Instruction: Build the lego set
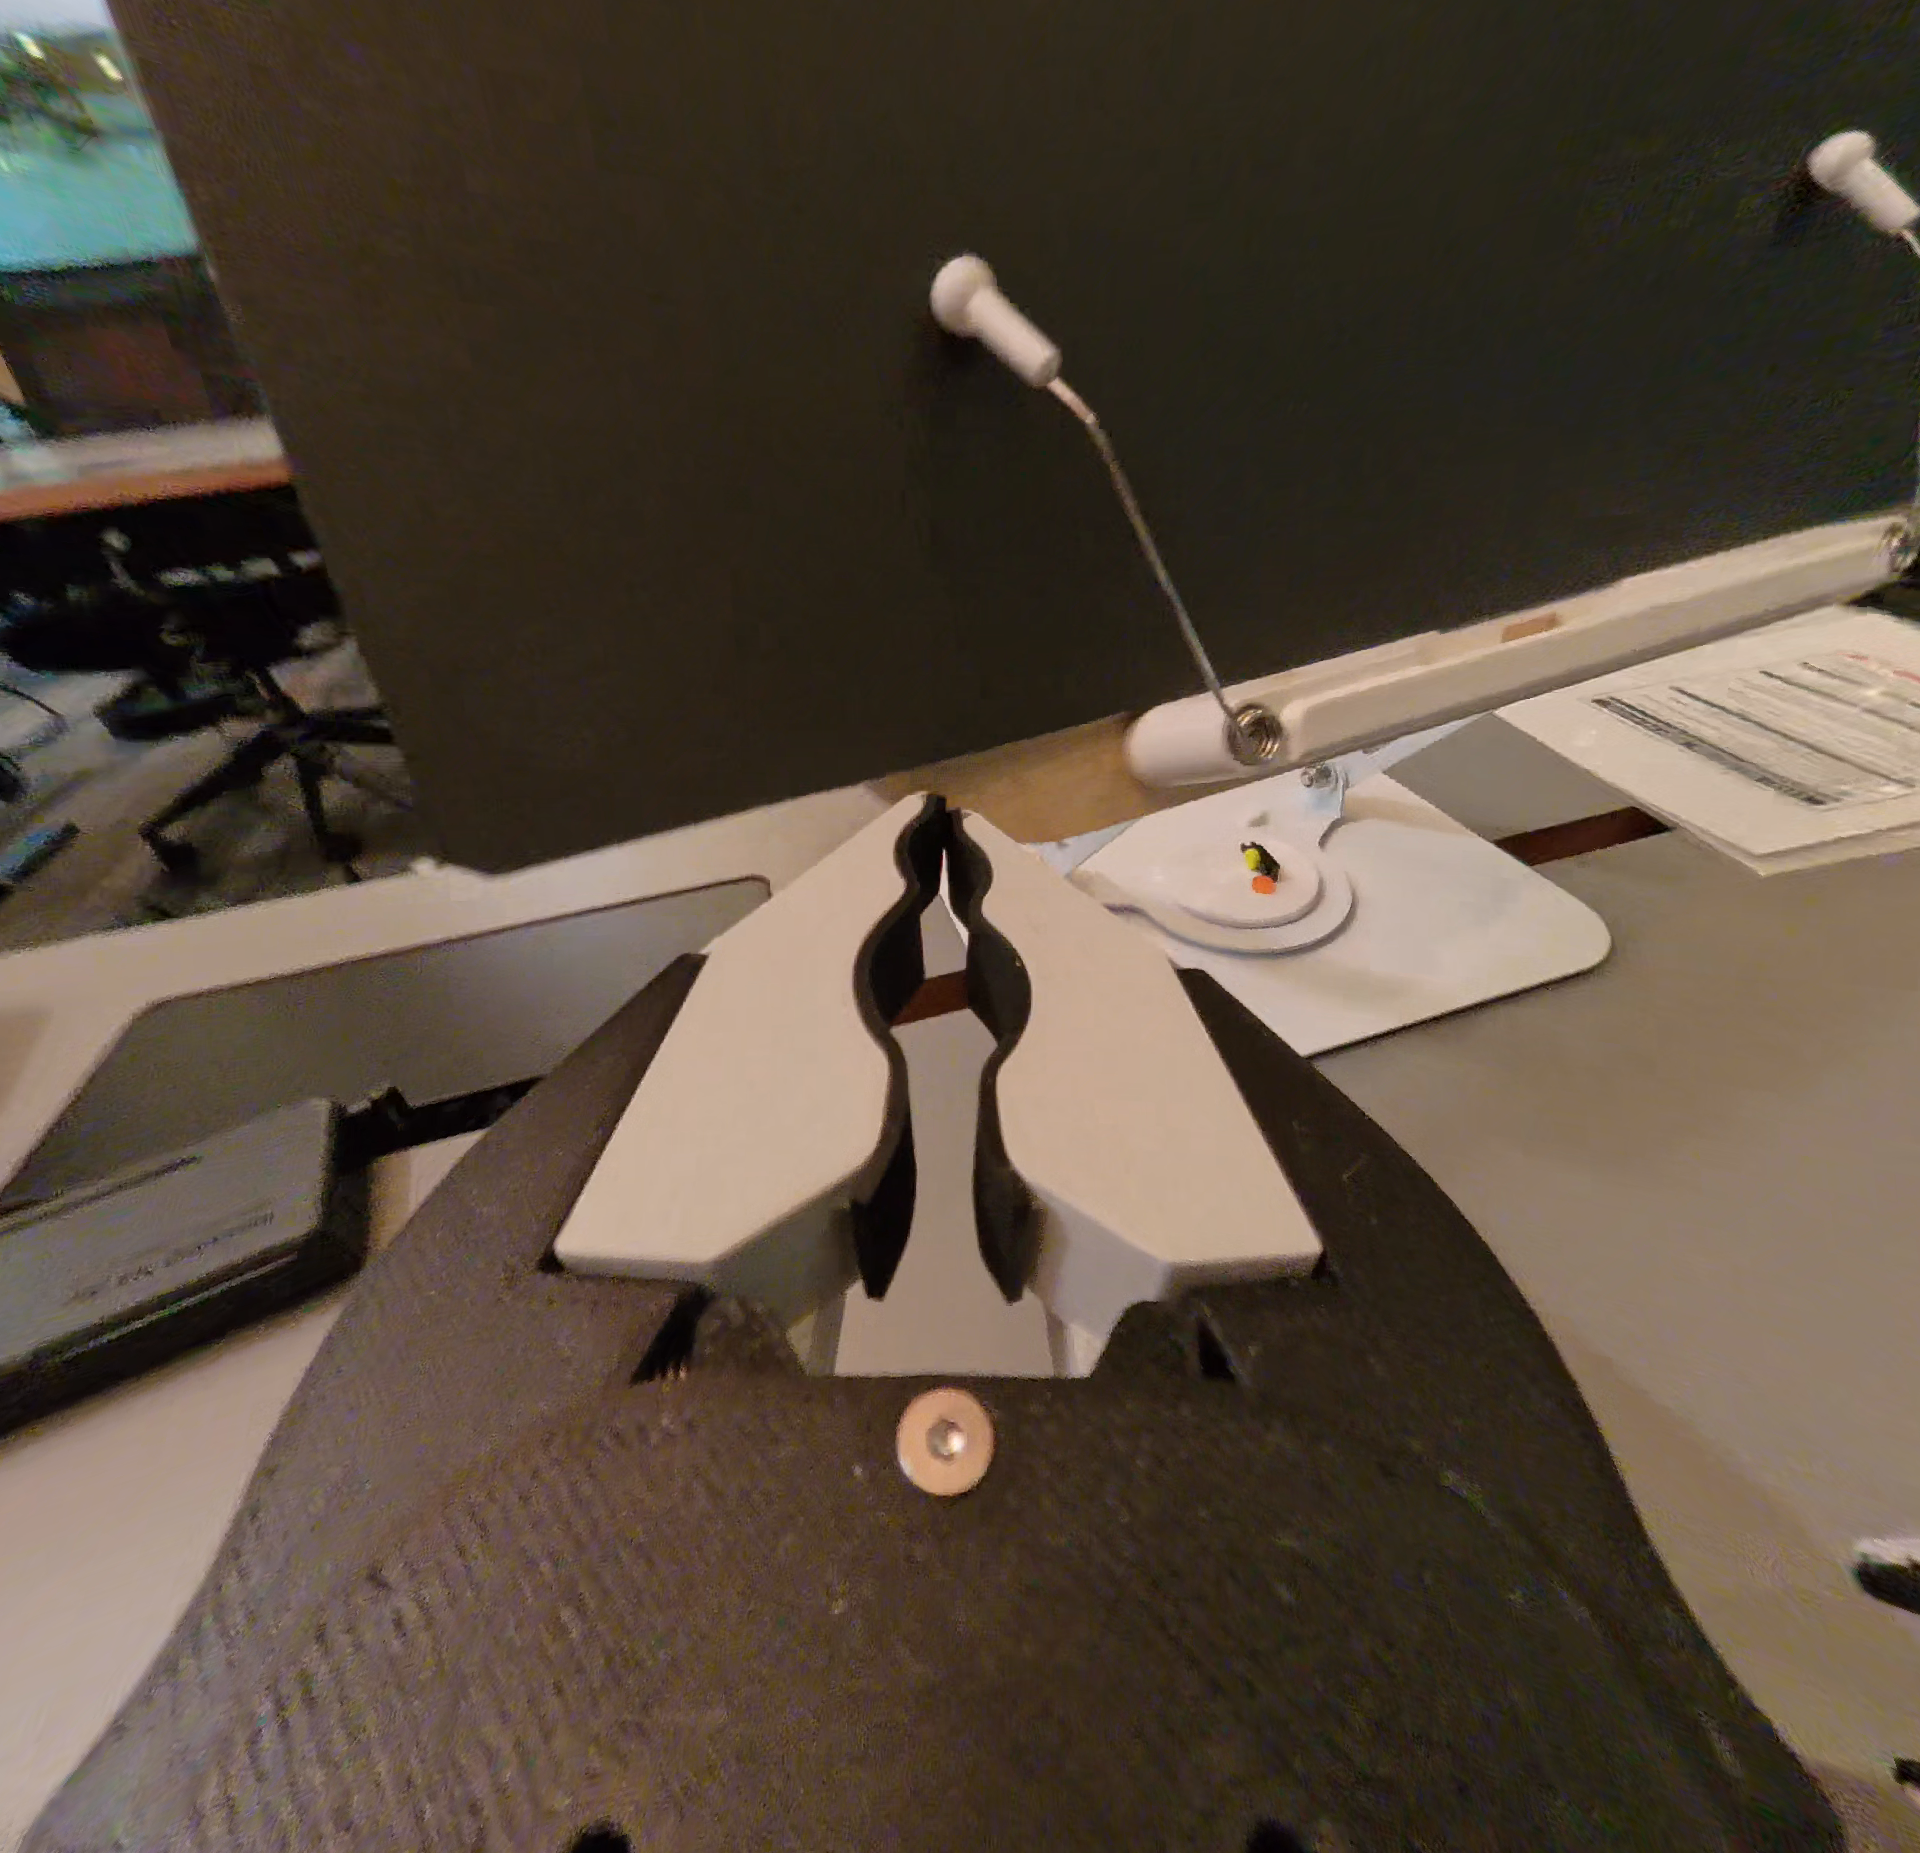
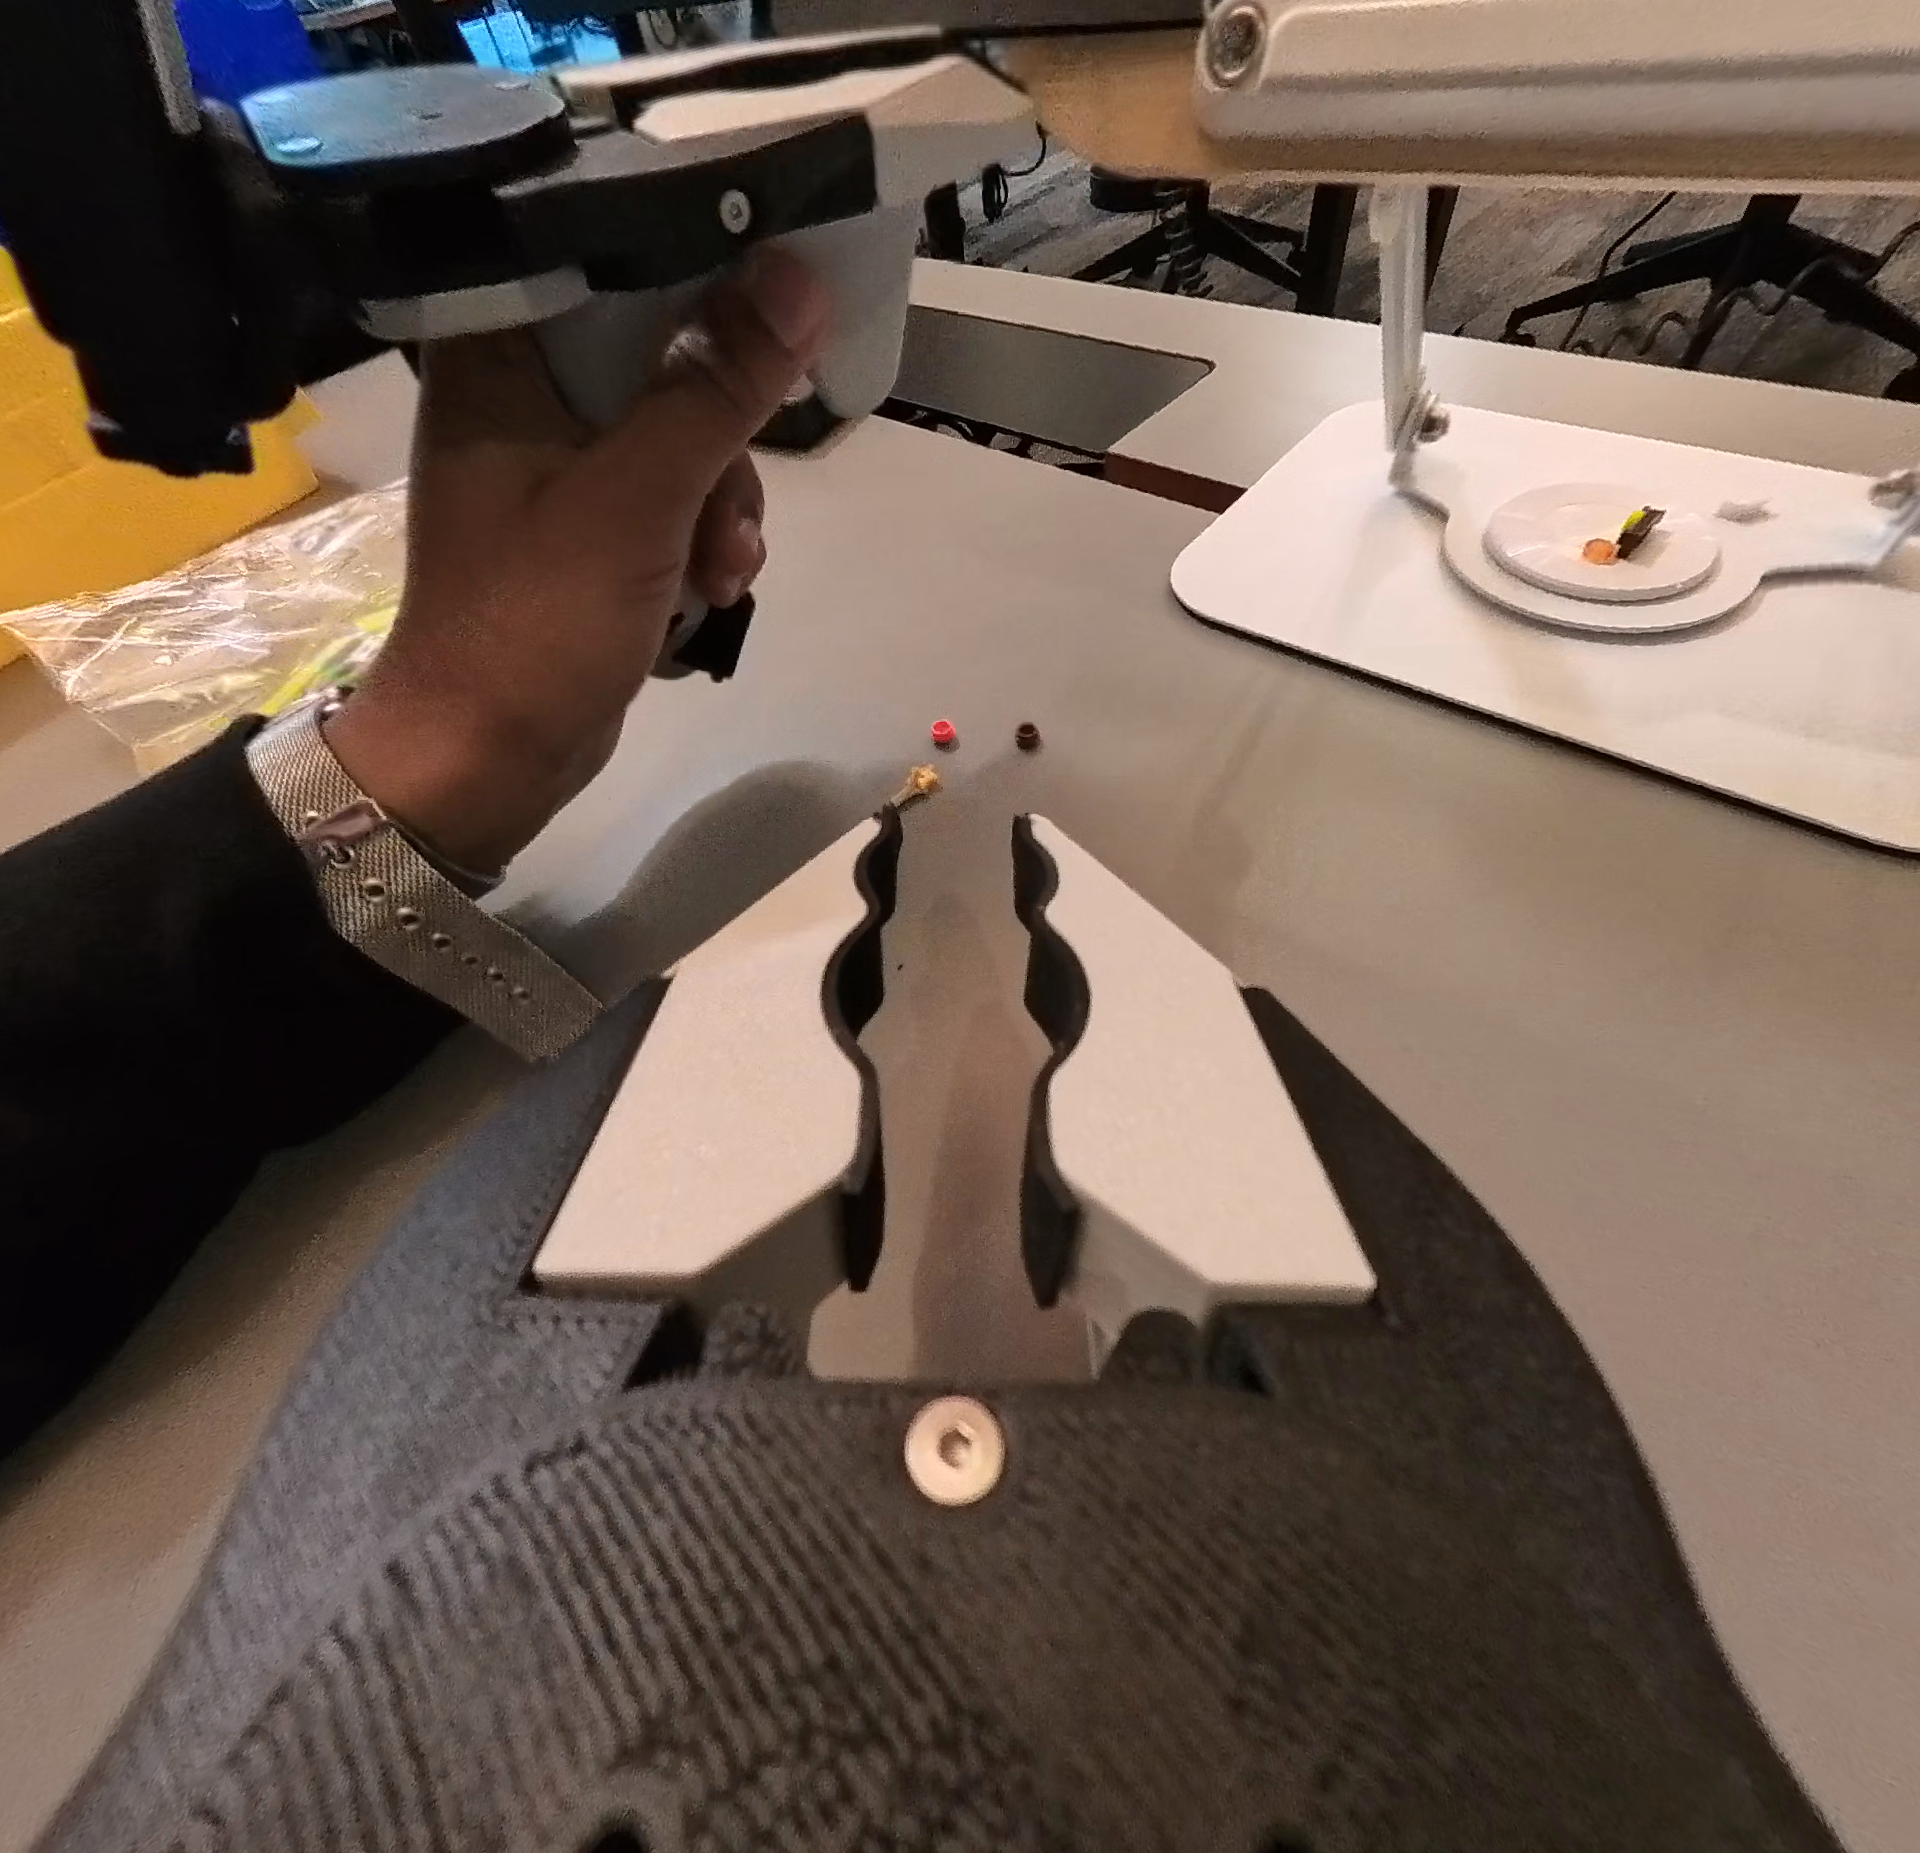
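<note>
My right gripper point(image 2: 956, 821) is open and low over the grey table point(image 2: 1351, 972). Just ahead of its tips lie a red round stud point(image 2: 942, 731), a dark brown round stud point(image 2: 1028, 734) and a small tan piece point(image 2: 920, 787), which sits next to the left fingertip. A small black, yellow and orange lego build point(image 2: 1626, 539) stands on a white round disc at the right; it also shows in the left wrist view point(image 1: 1260, 865). My left gripper point(image 1: 943, 816) is shut with nothing visible between its tips. It is held in the air, and shows in the right wrist view point(image 2: 727, 141) gripped by a hand.
A white stand with a flat base point(image 2: 1455, 660) and a long arm point(image 2: 1558, 68) holds the disc. Clear plastic bags point(image 2: 208, 608) and a yellow bin point(image 2: 62, 432) lie at the left. A dark panel point(image 1: 935, 245), a printed sheet point(image 1: 1766, 723) and a black device point(image 1: 156, 1242) are nearby. The gap from one gripper's tips to the other's is roughly 15 centimetres. The small tan piece point(image 2: 920, 787) sits 9 centimetres or so from the ends of my right fingers. The dark brown round stud point(image 2: 1028, 734) lies around 10 centimetres away from my right fingertips.
</note>
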`<act>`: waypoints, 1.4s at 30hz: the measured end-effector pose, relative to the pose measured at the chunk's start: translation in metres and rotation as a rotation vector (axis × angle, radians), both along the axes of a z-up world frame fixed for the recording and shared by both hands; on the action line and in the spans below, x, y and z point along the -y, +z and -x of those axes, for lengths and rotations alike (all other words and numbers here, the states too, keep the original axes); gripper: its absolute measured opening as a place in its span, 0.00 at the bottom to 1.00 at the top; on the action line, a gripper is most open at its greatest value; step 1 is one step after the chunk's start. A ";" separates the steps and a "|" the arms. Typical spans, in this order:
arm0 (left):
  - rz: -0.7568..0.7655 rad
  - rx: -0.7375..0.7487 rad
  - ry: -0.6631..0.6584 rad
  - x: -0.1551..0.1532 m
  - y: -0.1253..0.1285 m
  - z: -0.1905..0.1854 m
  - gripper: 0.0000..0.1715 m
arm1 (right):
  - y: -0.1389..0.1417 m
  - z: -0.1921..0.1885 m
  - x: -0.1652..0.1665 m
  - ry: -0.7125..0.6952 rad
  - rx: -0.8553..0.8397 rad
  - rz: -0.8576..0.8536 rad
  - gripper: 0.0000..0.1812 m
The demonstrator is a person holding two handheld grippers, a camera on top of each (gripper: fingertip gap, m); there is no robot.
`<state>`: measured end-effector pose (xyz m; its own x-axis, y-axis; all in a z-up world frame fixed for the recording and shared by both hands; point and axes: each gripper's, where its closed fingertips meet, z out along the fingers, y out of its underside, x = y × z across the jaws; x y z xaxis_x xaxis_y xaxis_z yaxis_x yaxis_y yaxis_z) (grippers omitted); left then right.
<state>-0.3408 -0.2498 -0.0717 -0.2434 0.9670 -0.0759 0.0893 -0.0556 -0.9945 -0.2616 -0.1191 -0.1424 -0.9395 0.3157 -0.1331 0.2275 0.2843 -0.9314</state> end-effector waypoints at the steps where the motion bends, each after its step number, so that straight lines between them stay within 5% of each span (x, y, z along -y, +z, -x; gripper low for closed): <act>1: -0.039 0.008 -0.011 0.005 -0.004 -0.001 0.00 | 0.000 0.000 0.000 0.000 -0.003 0.000 0.12; 17: -0.178 0.113 -0.077 0.000 -0.019 0.015 0.00 | 0.000 -0.002 0.001 0.004 -0.020 -0.004 0.12; 33: -0.081 0.023 -0.043 -0.009 0.005 0.004 0.00 | -0.002 -0.004 0.002 0.008 -0.030 -0.025 0.12; 42: -0.094 0.113 0.008 0.004 -0.009 0.012 0.00 | -0.002 -0.006 0.003 0.014 -0.037 -0.029 0.12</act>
